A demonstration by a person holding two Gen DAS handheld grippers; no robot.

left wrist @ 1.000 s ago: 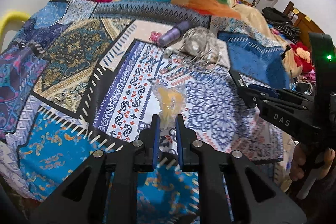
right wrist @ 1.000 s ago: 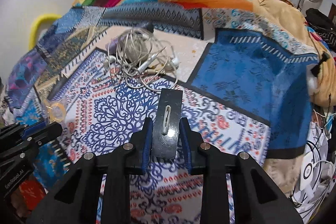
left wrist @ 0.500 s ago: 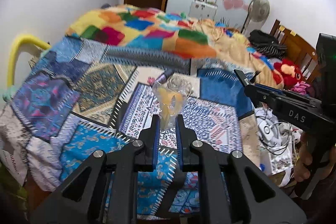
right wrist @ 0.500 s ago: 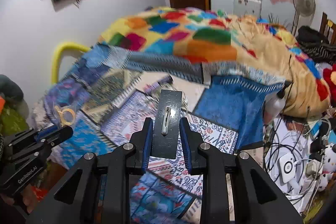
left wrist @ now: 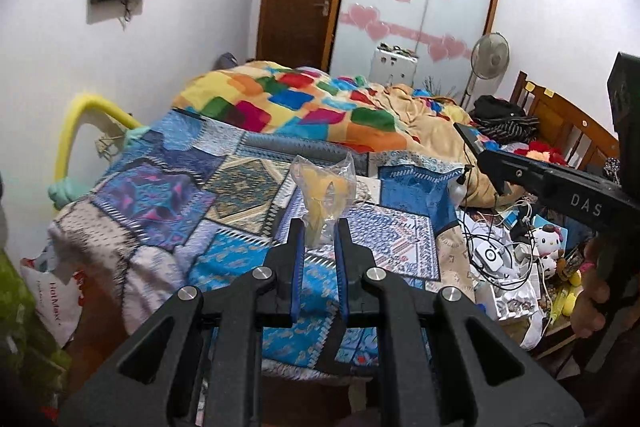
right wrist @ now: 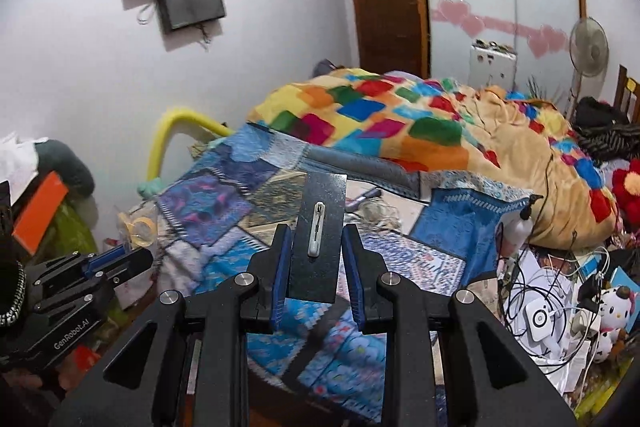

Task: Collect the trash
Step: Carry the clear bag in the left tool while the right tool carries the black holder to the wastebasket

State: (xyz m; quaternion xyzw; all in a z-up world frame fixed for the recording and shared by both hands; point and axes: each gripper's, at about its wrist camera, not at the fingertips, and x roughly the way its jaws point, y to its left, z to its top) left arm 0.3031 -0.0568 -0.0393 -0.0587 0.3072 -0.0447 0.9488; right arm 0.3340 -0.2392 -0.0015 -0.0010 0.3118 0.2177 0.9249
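Black gripper fingers with blue pads, silver screws.

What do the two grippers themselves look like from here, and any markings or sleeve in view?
Both grippers, left and right, are matte black with blue finger pads and silver pivot bolts. White lettering reads "DAS" on the right one's side, "GenRobot.AI" on the left's. A dark sleeve with a zip shows at the left.

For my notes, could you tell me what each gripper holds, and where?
Left gripper: clear plastic wrapper, by its lower end. Right gripper: black card, by its lower edges.

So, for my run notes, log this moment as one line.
left gripper: shut on clear wrapper | right gripper: shut on black card | both above bed
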